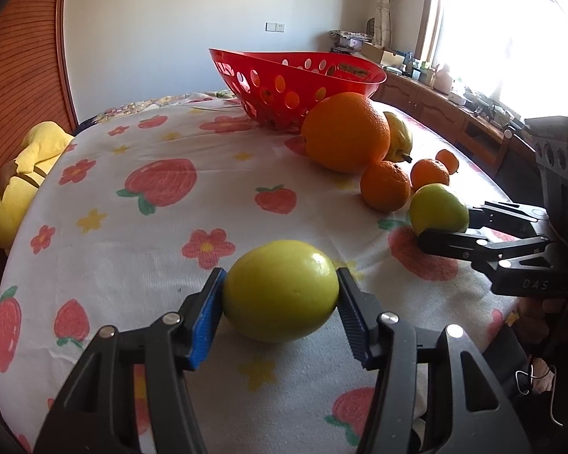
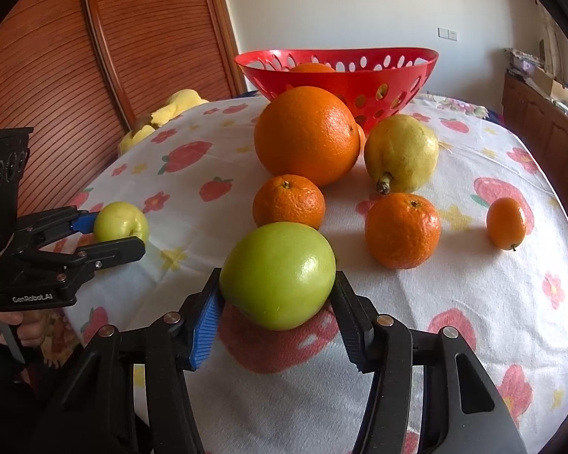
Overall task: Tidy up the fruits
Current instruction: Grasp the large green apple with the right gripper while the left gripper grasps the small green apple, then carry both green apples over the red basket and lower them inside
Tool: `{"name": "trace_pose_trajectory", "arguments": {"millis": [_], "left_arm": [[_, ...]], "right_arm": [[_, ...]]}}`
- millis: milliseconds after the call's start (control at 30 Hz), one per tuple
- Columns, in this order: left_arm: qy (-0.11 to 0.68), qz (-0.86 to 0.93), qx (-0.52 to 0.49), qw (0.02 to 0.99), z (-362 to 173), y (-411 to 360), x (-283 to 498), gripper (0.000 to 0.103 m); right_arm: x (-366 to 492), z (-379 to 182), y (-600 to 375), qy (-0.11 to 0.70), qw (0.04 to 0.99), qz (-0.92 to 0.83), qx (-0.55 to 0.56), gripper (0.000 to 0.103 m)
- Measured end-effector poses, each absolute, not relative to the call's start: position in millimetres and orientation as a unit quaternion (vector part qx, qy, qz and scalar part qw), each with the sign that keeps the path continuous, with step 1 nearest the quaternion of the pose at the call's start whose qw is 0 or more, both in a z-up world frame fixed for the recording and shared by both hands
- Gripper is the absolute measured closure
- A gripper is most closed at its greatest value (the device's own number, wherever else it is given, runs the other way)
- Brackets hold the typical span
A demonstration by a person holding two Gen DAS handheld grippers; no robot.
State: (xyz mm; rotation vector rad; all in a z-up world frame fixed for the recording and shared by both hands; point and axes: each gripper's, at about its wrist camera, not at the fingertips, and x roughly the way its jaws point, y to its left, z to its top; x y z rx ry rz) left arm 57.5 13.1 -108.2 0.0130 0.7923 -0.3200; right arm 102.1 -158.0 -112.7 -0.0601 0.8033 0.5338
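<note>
Left gripper (image 1: 280, 291) clamped on yellow-green fruit (image 1: 280, 290), frame center-bottom. Right gripper (image 2: 278, 295) clamped on green apple (image 2: 278, 275). Red basket (image 2: 397, 75) at top.

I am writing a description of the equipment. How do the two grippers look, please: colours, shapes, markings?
Both are black plastic with silver rivets at the linkage joints. The left gripper has one blue ribbed pad and one black ribbed pad; the right gripper has the same pair. White lettering reads "GenRobot.AI" on the left body and "DAS" on the right body. Bare fingers hold each handle.
</note>
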Motion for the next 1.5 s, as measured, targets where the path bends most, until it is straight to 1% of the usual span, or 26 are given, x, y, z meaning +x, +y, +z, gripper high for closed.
{"name": "trace_pose_trajectory", "arguments": {"millis": [267, 933, 1267, 1500], "left_arm": [[0.366, -0.161, 0.003, 0.917, -93.0, 11.2, 55.5, 0.047], [0.298, -0.181, 0.013, 0.937, -24.3, -0.6, 75.5, 0.047], [0.272, -0.193, 0.028, 0.942, 6.1, -12.7, 103.2, 0.047], [0.267, -0.196, 0.028, 0.943, 15.5, -21.2, 136.6, 0.047]], "right_arm": [[101.3, -96.6, -159.6, 0.369, 0.892, 0.257, -0.031, 0.047], [115.5, -46.9, -174.5, 0.323, 0.913, 0.248, -0.033, 0.047], [146.4, -7.1, -175.6, 0.287, 0.925, 0.243, -0.052, 0.047], [179.2, 4.7, -174.1, 0.282, 0.925, 0.245, -0.067, 0.047]]}}
